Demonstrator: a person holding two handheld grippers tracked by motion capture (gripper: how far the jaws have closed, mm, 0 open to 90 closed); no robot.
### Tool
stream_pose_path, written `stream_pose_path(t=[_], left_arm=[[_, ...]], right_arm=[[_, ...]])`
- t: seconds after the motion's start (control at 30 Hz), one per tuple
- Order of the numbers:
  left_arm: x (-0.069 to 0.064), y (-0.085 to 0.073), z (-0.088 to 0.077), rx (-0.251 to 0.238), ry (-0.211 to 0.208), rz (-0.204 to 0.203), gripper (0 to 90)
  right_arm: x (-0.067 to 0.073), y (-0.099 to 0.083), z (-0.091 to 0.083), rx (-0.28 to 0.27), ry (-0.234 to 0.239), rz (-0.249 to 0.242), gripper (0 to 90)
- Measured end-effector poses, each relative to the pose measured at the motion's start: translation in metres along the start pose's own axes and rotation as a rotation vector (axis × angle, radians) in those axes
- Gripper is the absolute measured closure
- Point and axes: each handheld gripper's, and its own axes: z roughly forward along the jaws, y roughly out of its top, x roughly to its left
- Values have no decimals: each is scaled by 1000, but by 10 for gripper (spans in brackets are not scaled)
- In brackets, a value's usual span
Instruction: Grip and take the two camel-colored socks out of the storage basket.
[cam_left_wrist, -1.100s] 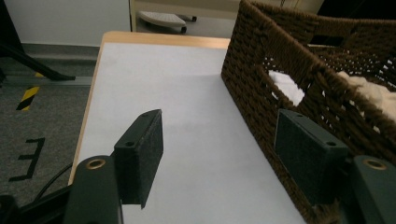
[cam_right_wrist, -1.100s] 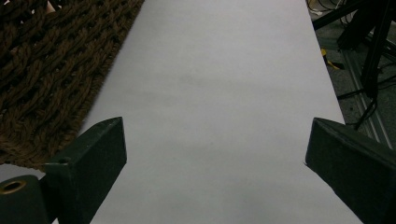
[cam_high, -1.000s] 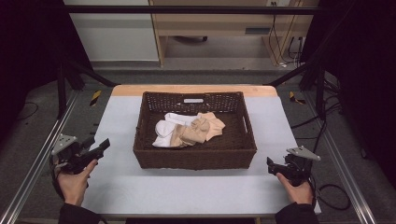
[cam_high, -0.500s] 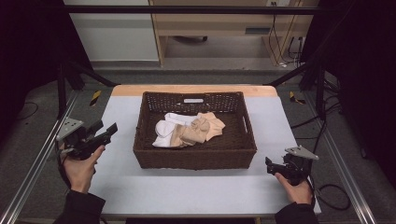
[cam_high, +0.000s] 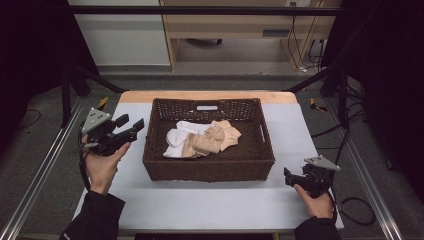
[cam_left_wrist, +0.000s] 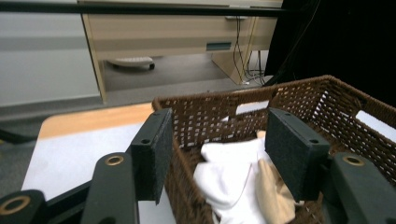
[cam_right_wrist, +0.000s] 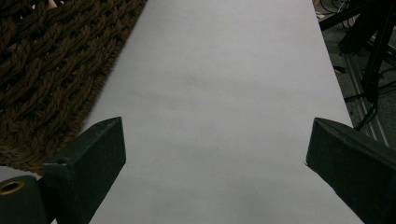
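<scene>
A brown wicker basket (cam_high: 207, 167) stands mid-table and holds a white cloth (cam_high: 177, 142) beside beige cloths (cam_high: 220, 136). My left gripper (cam_high: 131, 122) hovers off the table just left of the basket, pointing at its left wall. It is open, its jaws have just narrowed a little, and nothing is between them. In the left gripper view, the left gripper (cam_left_wrist: 223, 154) frames the basket (cam_left_wrist: 210, 116), with the white cloth (cam_left_wrist: 229, 172) inside. My right gripper (cam_high: 289, 176) rests open on the table by the basket's front right corner. The right gripper (cam_right_wrist: 217, 163) is wide over bare table.
A pale grey mat (cam_high: 200, 205) covers the table. A wooden desk (cam_high: 235, 25) stands behind, with cables (cam_high: 300, 45) hanging beside it. Metal frame rails (cam_high: 40, 170) run along both sides. The basket's woven wall (cam_right_wrist: 42, 70) lies left of the right gripper.
My left hand has risen off the table and moved up and toward the basket's left side. The right hand has stayed put.
</scene>
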Motion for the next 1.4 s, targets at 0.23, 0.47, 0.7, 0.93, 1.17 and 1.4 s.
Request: stream_pose_path(t=[0.23, 0.47, 0.7, 0.93, 1.17, 1.4], left_arm=[[-16, 15, 16, 5, -5, 38, 414], [-29, 20, 38, 18, -26, 65, 415], [-43, 18, 63, 35, -50, 80, 425], [-53, 15, 86, 55, -43, 102, 426], [-58, 4, 113, 119, -44, 127, 426], [-59, -14, 135, 195, -50, 155, 404]], right_arm=[[0, 2, 0, -21, -3, 5, 49], [-1, 3, 2, -24, -4, 7, 48], [1, 3, 4, -30, -3, 7, 44], [0, 3, 4, -31, -3, 8, 45], [1, 3, 3, -39, -6, 0, 45], [0, 3, 3, -41, -9, -5, 45]])
